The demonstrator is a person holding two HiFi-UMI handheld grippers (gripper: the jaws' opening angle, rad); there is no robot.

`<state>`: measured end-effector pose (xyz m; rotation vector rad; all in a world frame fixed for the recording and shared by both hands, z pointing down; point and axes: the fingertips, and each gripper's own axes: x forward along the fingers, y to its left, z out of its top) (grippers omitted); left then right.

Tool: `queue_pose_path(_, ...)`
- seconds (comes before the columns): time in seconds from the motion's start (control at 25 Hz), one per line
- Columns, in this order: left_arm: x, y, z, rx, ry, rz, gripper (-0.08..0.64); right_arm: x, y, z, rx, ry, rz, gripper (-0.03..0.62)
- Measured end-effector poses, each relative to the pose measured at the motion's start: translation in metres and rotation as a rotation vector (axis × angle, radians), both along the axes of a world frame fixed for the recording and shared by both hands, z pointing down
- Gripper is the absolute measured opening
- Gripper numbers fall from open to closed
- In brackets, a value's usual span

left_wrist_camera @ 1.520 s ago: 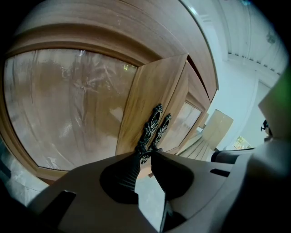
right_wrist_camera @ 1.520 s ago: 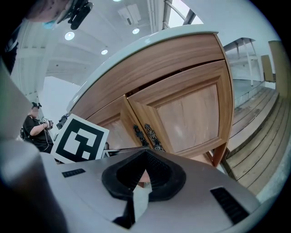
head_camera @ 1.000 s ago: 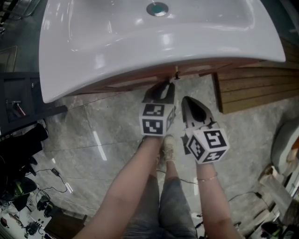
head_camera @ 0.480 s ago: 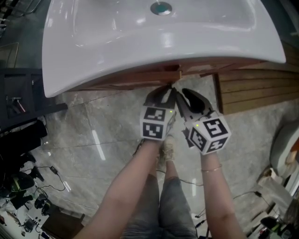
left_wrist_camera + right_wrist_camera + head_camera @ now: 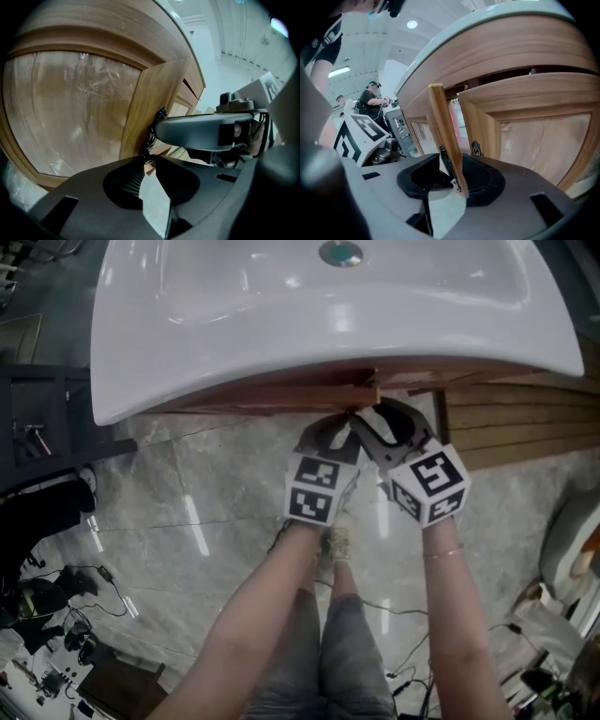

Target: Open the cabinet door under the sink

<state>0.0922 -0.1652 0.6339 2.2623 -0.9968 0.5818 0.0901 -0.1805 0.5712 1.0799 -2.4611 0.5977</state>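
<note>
The wooden cabinet door (image 5: pixel 154 108) under the white sink (image 5: pixel 281 324) stands ajar. Its dark ornate handle (image 5: pixel 151 136) sits on the free edge. My left gripper (image 5: pixel 146 158) is shut on the handle's lower end; in the head view it (image 5: pixel 328 430) is just below the door's top corner (image 5: pixel 367 396). My right gripper (image 5: pixel 452 176) has just been opening. It now stands open, with the door's edge (image 5: pixel 443 126) between its fingers and the left pad (image 5: pixel 423 176) clear of the wood. From above, the right gripper (image 5: pixel 384 423) is close beside the left one.
A second cabinet door (image 5: pixel 534 131) with its own small handle (image 5: pixel 476 148) is to the right. Wooden slats (image 5: pixel 520 427) lie on the floor at right. Cables and gear (image 5: pixel 47 634) are at lower left. My legs and a shoe (image 5: pixel 336 542) are below. A person (image 5: pixel 372 101) stands in the background.
My right gripper has come up from lower right to the door's edge beside the left one, rolled, and spread its jaws round the edge. The left gripper kept its hold.
</note>
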Motion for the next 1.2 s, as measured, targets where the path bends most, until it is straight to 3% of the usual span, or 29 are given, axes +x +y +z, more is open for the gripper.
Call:
queue_pose_path(0.28, 0.000, 0.000, 0.000, -0.003, 0.008, -0.003, 0.084, -0.005, -0.007, -0.009, 0.037, -0.034, -0.064, 0.143)
queue_pose_path(0.48, 0.001, 0.000, -0.001, 0.001, 0.010, -0.002, 0.084, -0.008, -0.006, -0.007, 0.097, 0.096, -0.211, 0.140)
queue_pose_path(0.56, 0.001, 0.000, -0.001, 0.002, 0.010, -0.001, 0.084, -0.012, -0.007, -0.007, 0.096, 0.107, -0.241, 0.140)
queue_pose_path(0.76, 0.001, 0.003, -0.002, -0.001, 0.015, 0.004, 0.084, -0.012, -0.007, -0.009, 0.072, 0.037, -0.216, 0.140)
queue_pose_path(1.2, -0.005, 0.032, -0.003, -0.010, 0.028, 0.024, 0.086, -0.014, 0.026, -0.010, 0.057, 0.047, -0.261, 0.133)
